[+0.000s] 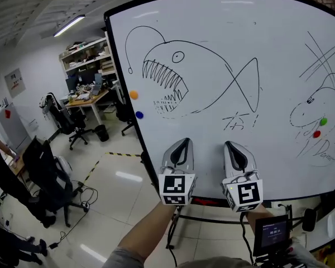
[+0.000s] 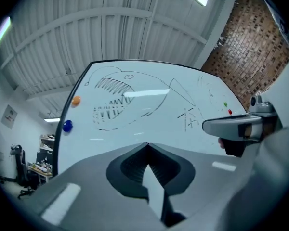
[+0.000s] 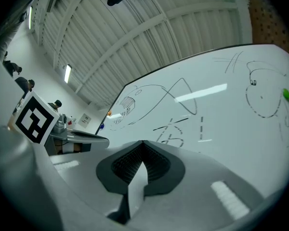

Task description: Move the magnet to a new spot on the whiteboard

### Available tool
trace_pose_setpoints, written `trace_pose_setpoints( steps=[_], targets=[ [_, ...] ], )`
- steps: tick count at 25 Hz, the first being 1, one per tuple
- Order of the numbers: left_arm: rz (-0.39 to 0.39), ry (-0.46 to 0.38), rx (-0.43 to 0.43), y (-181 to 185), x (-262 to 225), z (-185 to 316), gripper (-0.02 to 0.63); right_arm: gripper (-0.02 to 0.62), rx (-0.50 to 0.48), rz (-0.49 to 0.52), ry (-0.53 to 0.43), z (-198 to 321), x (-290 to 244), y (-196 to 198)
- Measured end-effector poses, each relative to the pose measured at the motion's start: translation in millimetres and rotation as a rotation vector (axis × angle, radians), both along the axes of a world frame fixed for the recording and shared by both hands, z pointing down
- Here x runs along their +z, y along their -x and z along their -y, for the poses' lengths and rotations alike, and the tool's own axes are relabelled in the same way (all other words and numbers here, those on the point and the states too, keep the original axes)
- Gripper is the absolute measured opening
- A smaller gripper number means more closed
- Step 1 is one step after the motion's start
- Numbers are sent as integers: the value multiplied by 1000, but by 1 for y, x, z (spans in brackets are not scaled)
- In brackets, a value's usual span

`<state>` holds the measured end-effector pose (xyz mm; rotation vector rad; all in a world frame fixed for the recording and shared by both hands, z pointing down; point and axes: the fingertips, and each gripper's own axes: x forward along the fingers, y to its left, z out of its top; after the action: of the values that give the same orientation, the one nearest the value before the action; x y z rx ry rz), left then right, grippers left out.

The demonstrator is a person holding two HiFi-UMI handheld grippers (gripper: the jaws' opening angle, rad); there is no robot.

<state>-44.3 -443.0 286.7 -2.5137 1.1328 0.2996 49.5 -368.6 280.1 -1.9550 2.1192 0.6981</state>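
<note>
**Whiteboard**: upright and far from the person, filling the right of the head view. It carries a fish drawing at its left and smaller sketches at its right.

**Magnets:** four round discs, all flat on the board, none with a long axis.
- Orange magnet: at the board's left edge, beside the fish's teeth.
- Blue magnet: just below the orange one, apart from it.
- Green magnet: far right, on the small sketch.
- Red magnet: just below and left of the green one.

**Left gripper**: jaws together with nothing between them, held low in front of the board's bottom middle, tip pointing up at the board.

**Right gripper**: jaws likewise closed and empty, just to the right of the left gripper and level with it.

**Deciding relation:** the task does not say which magnet is meant. The orange and blue pair lies up and to the left of the left gripper, which is the nearer of the two. The green and red pair lies to the right of the right gripper and a little above it, well apart from it. Whichever magnet is chosen, that side's jaws would probably have to part before the reach.
</note>
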Motion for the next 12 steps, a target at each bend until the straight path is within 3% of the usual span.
trace_pose_setpoints(
  steps=[12],
  targets=[
    [56, 27, 195, -176, 30, -103, -2, -5, 167, 44, 15, -104, 22, -158]
  ],
)
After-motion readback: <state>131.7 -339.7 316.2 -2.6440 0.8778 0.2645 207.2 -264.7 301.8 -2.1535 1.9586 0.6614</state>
